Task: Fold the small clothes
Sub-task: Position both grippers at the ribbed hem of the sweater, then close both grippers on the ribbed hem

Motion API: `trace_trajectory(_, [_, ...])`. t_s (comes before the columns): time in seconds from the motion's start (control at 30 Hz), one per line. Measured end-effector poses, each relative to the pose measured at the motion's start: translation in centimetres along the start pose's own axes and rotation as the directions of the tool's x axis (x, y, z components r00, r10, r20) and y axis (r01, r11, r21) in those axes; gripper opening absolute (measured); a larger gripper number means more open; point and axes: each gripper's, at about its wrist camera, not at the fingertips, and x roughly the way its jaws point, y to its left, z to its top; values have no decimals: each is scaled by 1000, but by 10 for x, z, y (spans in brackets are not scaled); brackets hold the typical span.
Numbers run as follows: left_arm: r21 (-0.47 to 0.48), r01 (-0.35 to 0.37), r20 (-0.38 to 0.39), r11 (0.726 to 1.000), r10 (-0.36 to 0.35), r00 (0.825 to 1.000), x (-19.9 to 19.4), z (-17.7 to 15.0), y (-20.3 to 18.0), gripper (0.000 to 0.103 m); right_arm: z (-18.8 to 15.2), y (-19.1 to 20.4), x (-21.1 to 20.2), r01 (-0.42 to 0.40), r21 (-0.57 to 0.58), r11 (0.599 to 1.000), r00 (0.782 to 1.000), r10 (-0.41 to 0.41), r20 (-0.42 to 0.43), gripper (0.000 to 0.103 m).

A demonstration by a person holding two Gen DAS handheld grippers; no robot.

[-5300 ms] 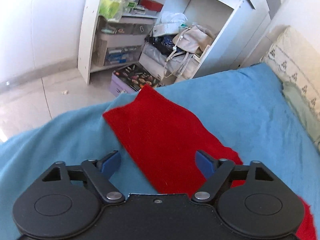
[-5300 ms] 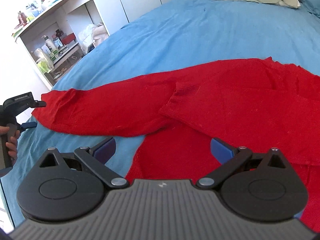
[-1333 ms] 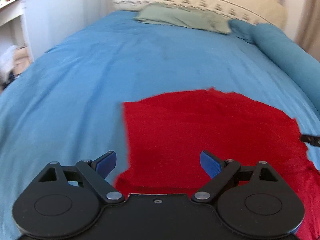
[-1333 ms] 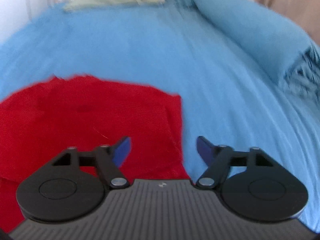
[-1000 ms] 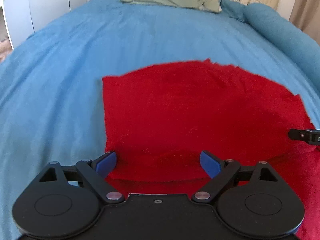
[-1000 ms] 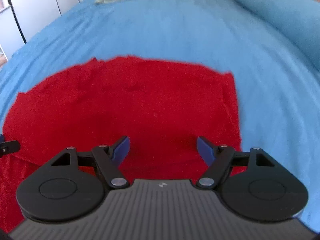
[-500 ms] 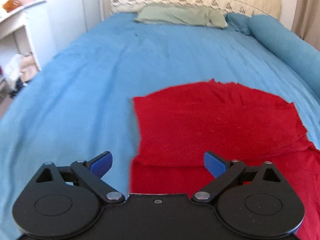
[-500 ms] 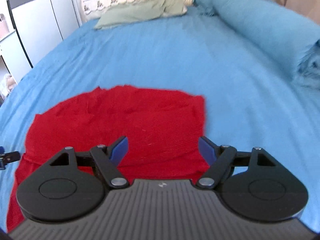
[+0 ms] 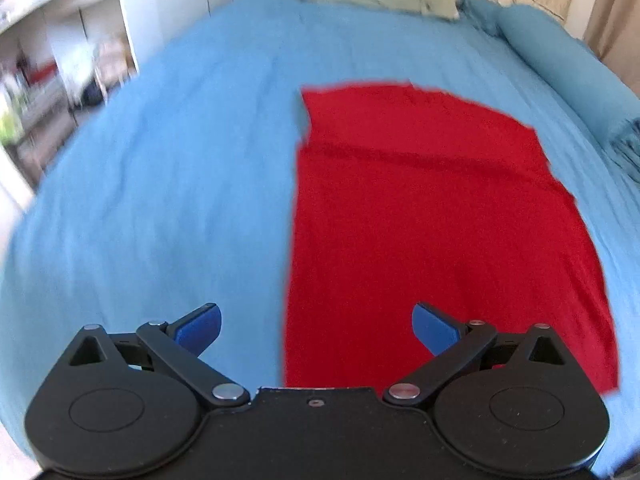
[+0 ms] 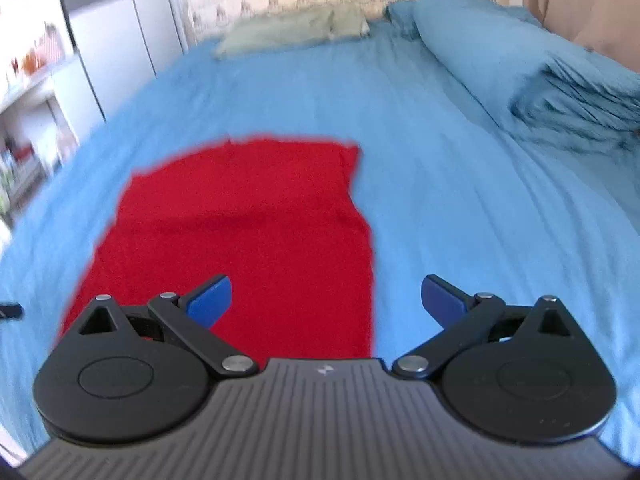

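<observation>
Compared with 1 s ago, both views sit higher and farther back; more bed [image 9: 168, 184] shows. Left gripper [image 9: 316, 326] and right gripper [image 10: 326, 298]: jaws opening, nothing between them. Red garment [image 9: 432, 216] lies flat mid-bed, folded into 1 rectangle, far end doubled over. Long axis runs from the foot edge toward the pillow [image 10: 292, 30].

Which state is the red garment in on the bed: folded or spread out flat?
Folded. The red garment lies as a neat rectangle on the blue bedspread, with a crosswise layer edge near its far end; no sleeves stick out.
</observation>
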Motion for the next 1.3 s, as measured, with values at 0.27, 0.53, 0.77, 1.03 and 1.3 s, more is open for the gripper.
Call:
trace_trajectory(0.27, [-67,40,-148,997,-50,988,34,-60,0,101,-89,-6,6,19,36,999,980,-12,-200,103])
trace_trajectory(0.53, [-184,66,-175,981,-98,980,64,-69,8,71,-133,-17,34,28,153,988,951,21,-310,99])
trace_trajectory(0.77, [-198,44,-189,979,-82,979,72,-67,6,63,-132,-31,45,-1,225,974,941,77,-328,96])
trace_trajectory(1.03, [-164,30,-211,986,-65,975,71,-68,5,41,-132,-34,54,-3,242,970,935,89,-343,96])
trace_trajectory(1.3, [-135,44,-233,990,-75,969,70,-63,6,10,-129,-30,62,33,209,977,934,44,-355,80])
